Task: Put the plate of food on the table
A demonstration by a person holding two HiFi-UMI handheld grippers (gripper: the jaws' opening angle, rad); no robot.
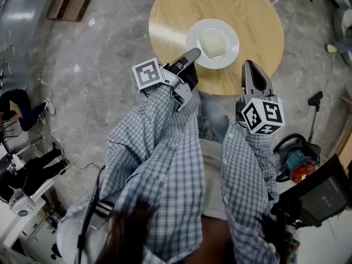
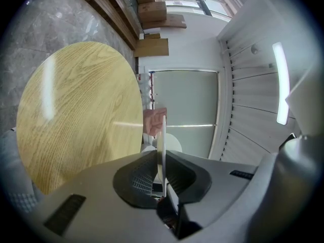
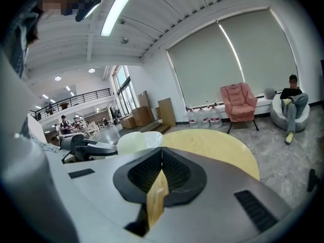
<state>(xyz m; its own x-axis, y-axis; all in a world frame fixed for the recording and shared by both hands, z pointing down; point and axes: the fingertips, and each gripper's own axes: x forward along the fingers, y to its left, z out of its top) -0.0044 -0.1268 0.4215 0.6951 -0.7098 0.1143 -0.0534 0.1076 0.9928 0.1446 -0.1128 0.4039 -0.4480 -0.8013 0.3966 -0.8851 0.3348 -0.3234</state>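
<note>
Grey marbled floor [image 1: 99, 65] in an open hall with a ribbed white ceiling. Round pale-wood table [image 1: 253, 15] on the far side. Over its middle, a white plate [image 1: 228, 32], level, carrying a pale lump of food [image 1: 213, 42]; resting on the top or just clear of it, impossible to tell. Left gripper [image 1: 190, 55] clamped on the plate's near-left rim, which shows edge-on between the pads in the left gripper view. Right gripper [image 1: 250, 65] near the plate on its right, not touching it, above the table's near part, jaws pressed together on nothing. Checked sleeves behind both. Far off, a pink armchair [image 3: 238, 99] beside a seated person [image 3: 292, 103].
</note>
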